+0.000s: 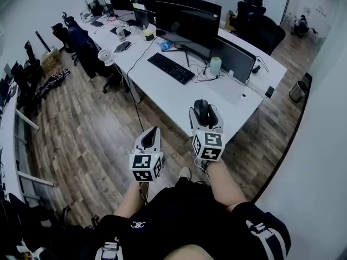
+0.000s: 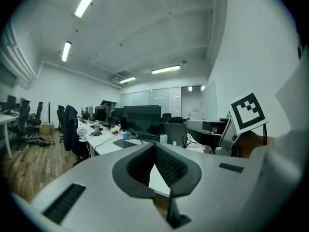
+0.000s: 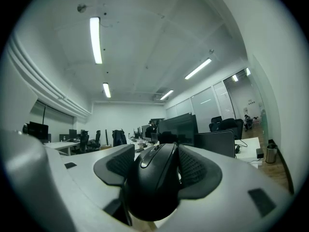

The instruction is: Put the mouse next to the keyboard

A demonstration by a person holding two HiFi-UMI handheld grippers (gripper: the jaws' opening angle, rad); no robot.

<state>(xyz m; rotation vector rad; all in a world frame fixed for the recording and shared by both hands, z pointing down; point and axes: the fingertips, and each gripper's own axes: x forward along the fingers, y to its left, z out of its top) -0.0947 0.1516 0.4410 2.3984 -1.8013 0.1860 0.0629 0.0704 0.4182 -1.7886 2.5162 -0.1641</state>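
A black mouse (image 1: 201, 108) is clamped between the jaws of my right gripper (image 1: 205, 114), held in the air over the near edge of the white desk (image 1: 179, 99). The right gripper view shows the mouse (image 3: 155, 178) filling the gap, with both pads pressing on its sides. The black keyboard (image 1: 171, 67) lies further back on the desk, left of the mouse and in front of the monitors. My left gripper (image 1: 151, 136) hangs lower, over the wooden floor short of the desk. Its jaws meet at the tips with nothing in them (image 2: 155, 149).
Large dark monitors (image 1: 187, 23) stand behind the keyboard, a pale cylinder (image 1: 216, 65) with cables beside them. A small white fan (image 1: 105, 54) and office chairs (image 1: 81, 45) are at the left. A bin (image 1: 297, 91) stands at the far right. The person's knees are below.
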